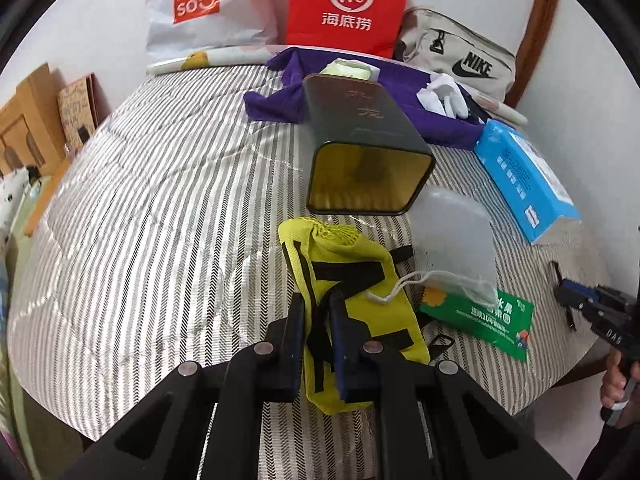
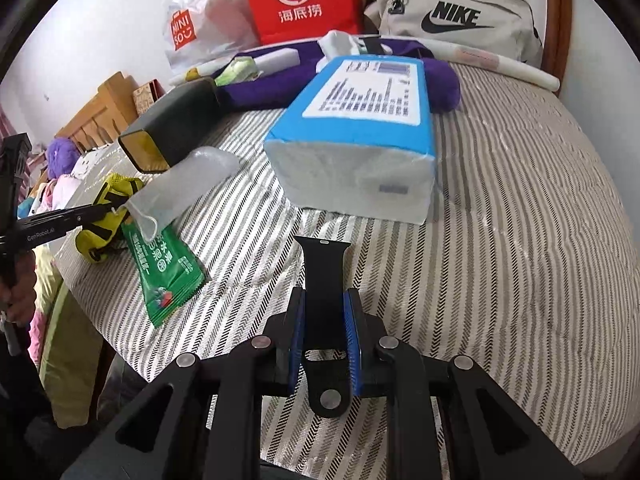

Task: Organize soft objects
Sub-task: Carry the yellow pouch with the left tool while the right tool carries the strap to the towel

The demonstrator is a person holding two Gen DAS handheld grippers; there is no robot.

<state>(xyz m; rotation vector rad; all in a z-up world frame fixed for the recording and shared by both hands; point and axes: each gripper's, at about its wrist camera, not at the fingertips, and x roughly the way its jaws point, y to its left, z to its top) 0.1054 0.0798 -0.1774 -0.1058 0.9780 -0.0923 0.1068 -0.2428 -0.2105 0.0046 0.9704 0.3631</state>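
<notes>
The left gripper [image 1: 316, 312] is clenched on the yellow mesh pouch [image 1: 352, 292], its fingers [image 1: 297, 332] pinching the fabric and a black strap near the pouch's near end, low over the striped bed cover [image 1: 160, 200]. The pouch's long axis runs straight ahead of these fingers, its gathered mouth pointing at the open end of the dark tin [image 1: 368, 160], which lies on its side just beyond with its gold interior facing the pouch. That alignment looks like the relation the next move turns on: pouch and tin opening are nearly in line, the left hand is the nearer one, and a push forward along the pouch's length would probably bring it to the tin's mouth. A translucent drawstring bag [image 1: 456, 240] and a green sachet [image 1: 480, 316] lie just right of the pouch. The right gripper [image 2: 326, 308] is closed on a black watch strap [image 2: 326, 264], whose length points ahead toward the blue tissue pack [image 2: 360, 120], well apart from the tin.
</notes>
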